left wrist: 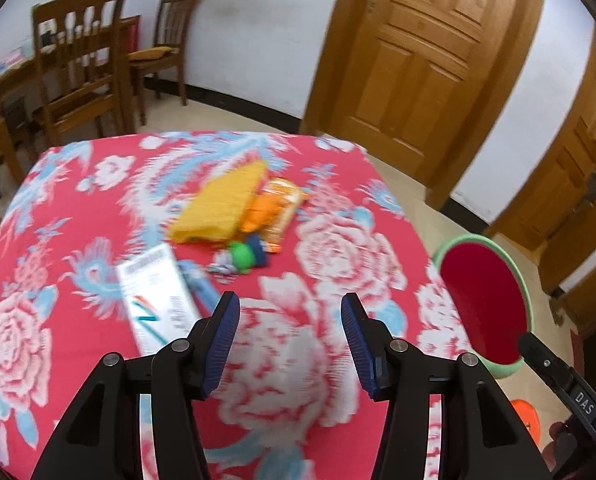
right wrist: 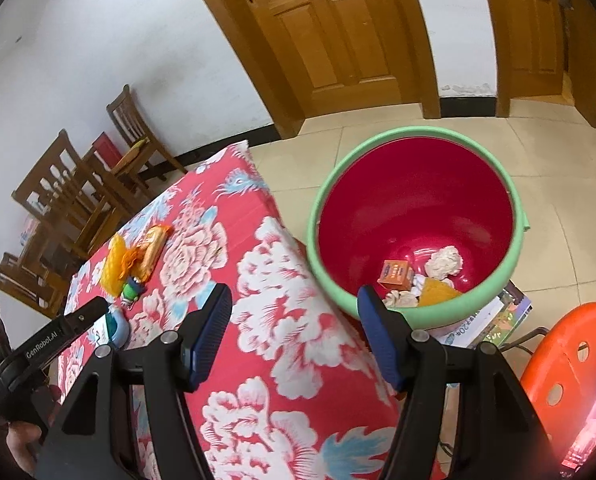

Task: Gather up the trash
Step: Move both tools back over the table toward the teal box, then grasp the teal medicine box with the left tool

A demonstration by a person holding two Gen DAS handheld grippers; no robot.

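Trash [left wrist: 234, 216] remains on table [left wrist: 78, 208]; both my claws, left [left wrist: 290, 344] and right [right wrist: 294, 340], spread empty; next, reach, then bin [right wrist: 418, 136].

left tool [left wrist: 290, 312]: jaws apart, empty | right tool [right wrist: 294, 306]: jaws apart, empty

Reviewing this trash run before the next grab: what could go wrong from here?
1. The remaining trash pile lies bunched together, yellow mesh over wrappers; the empty left gripper may snag several pieces or drag them.
2. The white box is flat on the cloth, likely hard to pinch.
3. The bin stands off the table edge, below it; an early release could miss.
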